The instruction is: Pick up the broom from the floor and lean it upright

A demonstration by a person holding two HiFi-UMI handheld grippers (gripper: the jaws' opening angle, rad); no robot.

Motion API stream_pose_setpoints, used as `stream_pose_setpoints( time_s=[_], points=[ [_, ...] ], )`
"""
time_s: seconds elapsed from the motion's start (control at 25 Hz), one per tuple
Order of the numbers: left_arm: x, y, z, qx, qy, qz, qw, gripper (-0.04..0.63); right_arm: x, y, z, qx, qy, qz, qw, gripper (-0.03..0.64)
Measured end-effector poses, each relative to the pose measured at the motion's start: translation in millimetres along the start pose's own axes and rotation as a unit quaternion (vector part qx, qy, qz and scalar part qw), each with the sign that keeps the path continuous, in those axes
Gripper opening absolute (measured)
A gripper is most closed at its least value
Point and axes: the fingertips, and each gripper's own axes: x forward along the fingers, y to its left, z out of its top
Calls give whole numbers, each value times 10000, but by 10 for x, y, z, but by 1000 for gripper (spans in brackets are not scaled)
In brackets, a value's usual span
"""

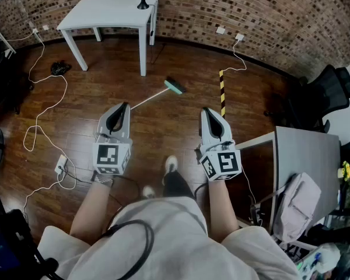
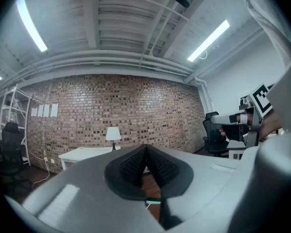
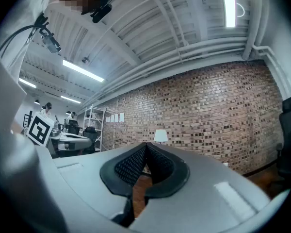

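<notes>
I hold two grippers level, left gripper (image 1: 125, 106) and right gripper (image 1: 206, 112), both clenched, empty. One broom (image 1: 174, 86) lies on the floor (image 1: 163, 130) ahead, between them.

Head view looks down; gripper views face wall (image 2: 111, 106).

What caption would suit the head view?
Left gripper and right gripper, both shut, face the broom lying on the wooden floor.

Broom (image 1: 158, 95) flat on wood floor: teal head far end, thin white handle, near table leg.
</notes>
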Motion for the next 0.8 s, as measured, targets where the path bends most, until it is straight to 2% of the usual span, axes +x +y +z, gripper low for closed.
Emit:
stream_pose_setpoints(
  time_s=[0.36, 0.8],
  points=[
    [586, 134, -139, 58, 83, 165, 9998, 2, 591, -387, -239, 1, 166, 184, 9997, 12],
    [1803, 286, -251, 41, 174, 435, 9989, 2, 1698, -1200, -373, -6, 216, 488, 9986, 12]
  ],
)
